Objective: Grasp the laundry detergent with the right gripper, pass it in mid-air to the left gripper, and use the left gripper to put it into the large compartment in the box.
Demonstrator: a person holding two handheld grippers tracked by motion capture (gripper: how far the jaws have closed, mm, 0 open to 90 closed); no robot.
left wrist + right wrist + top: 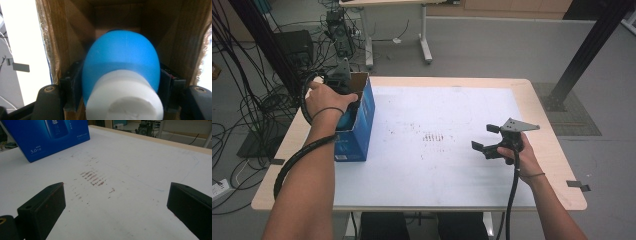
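Even bright room light; box interior dim, close-up blurred.

Box: on the table, at its left edge. Bottle: inside the box. Left gripper: in the box's opening. Right gripper: right of the box, well apart.

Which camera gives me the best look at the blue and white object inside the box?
The left gripper view: the blue and white object sits large between the left tool's jaws, inside the box. The high view shows a blue sliver under the left hand. The right gripper view shows the box's outside.
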